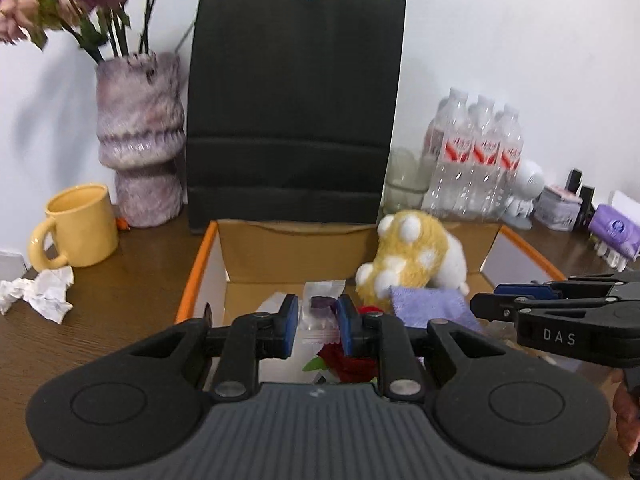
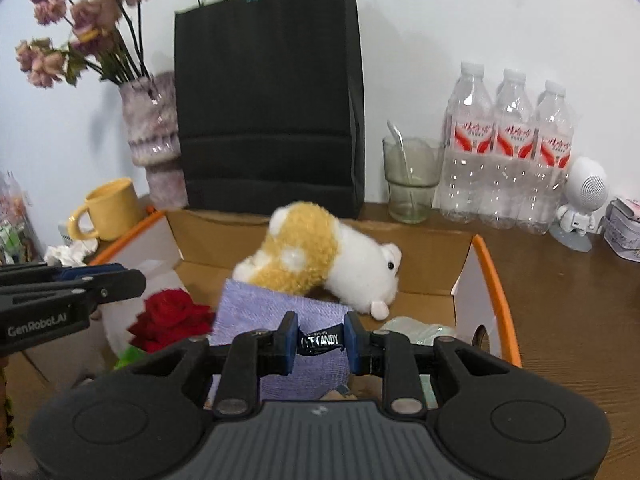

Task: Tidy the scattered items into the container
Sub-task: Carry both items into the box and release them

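Note:
An open cardboard box with orange-edged flaps holds a yellow-and-white plush toy, a lilac cloth, a red rose and a clear packet with a purple piece. My left gripper hovers over the box with its jaws a little apart and nothing between the pads. My right gripper is shut on a small black candy packet above the lilac cloth, near the plush toy and the rose. The box also shows in the right wrist view.
A black paper bag stands behind the box. A vase of dried flowers, a yellow mug and crumpled tissue are to the left. Water bottles, a glass and a white robot figure are to the right.

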